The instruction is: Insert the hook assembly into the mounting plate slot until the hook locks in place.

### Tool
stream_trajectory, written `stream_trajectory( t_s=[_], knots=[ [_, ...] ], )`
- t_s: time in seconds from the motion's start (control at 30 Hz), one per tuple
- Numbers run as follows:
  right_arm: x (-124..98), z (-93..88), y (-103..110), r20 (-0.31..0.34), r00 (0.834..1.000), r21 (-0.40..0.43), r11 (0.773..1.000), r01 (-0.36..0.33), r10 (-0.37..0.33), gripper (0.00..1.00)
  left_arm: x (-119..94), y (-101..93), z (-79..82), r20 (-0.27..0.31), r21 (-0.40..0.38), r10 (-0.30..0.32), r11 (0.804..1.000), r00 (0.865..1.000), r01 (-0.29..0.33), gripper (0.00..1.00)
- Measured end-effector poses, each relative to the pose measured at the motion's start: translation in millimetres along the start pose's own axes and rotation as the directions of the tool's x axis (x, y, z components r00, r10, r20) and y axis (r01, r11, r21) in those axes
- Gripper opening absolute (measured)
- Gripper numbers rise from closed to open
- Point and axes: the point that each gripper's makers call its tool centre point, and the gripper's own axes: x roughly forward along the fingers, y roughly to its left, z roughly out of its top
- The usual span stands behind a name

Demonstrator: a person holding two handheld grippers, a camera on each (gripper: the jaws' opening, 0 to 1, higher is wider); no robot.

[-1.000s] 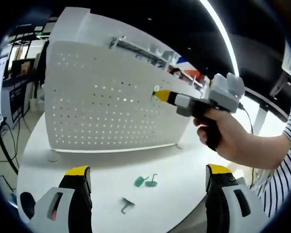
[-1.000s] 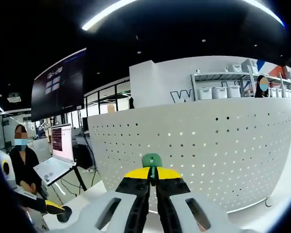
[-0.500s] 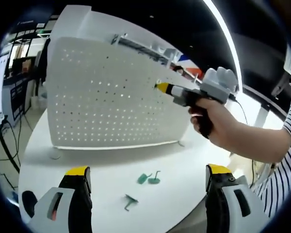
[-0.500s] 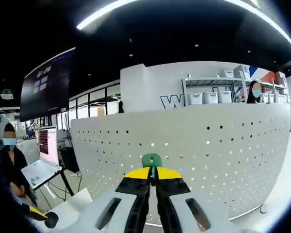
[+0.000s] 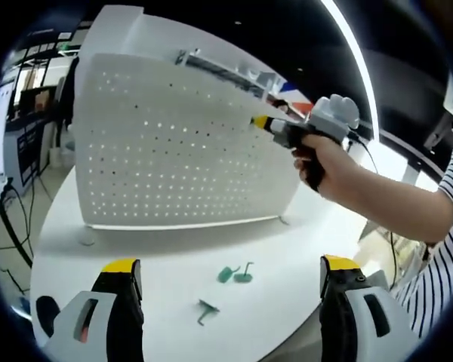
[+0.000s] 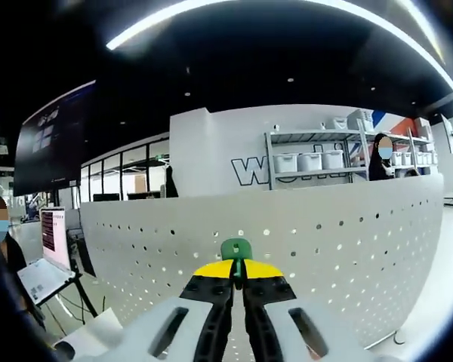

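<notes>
A white perforated mounting plate (image 5: 174, 162) stands upright on the white table (image 5: 287, 260). In the left gripper view my right gripper (image 5: 258, 121), held by a hand, has its yellow tips close to the plate's upper right part. In the right gripper view that right gripper (image 6: 237, 265) is shut on a green hook (image 6: 236, 249), with the plate (image 6: 340, 249) just ahead. My left gripper (image 5: 230, 273) stands open above the table's near edge, nothing between its jaws. Three green hooks lie on the table: two together (image 5: 235, 274) and one nearer (image 5: 206, 310).
A person's arm in a striped sleeve (image 5: 438, 249) reaches in from the right. Behind the plate stand shelves with white bins (image 6: 309, 160) and a person (image 6: 381, 154). A laptop (image 6: 45, 260) and another person sit at the left.
My right gripper has risen and moved right along the plate with the green hook, reaching near the plate's upper edge. The left gripper has stayed still and open.
</notes>
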Motion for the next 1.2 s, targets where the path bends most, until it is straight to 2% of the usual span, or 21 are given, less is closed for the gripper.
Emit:
stream_trajectory(
  t_s=[0.43,0.63,0.93,1.2],
  knots=[
    [16.3,9.7,0.5,0.024,1.0,-0.007,1.0,0.011,-0.011,0.0,-1.5,3.2,-3.1,-0.005,-0.003,0.013,1.0,1.0,-0.013,0.99],
    [17.1,5.1,-2.9,-0.004,1.0,0.022,0.999,0.025,-0.025,0.0,-1.0,4.7,-1.9,-0.001,-0.007,0.021,1.0,1.0,-0.021,0.98],
    [18.2,8.5,-2.0,-0.007,1.0,0.034,0.999,0.023,-0.022,0.0,2.1,0.9,-1.5,-0.001,-0.007,0.013,1.0,1.0,-0.013,0.98],
    [16.4,8.1,0.4,-0.01,1.0,0.024,0.999,0.029,-0.028,0.0,-1.5,5.6,-1.2,0.003,-0.014,0.025,1.0,1.0,-0.024,0.97]
  ],
)
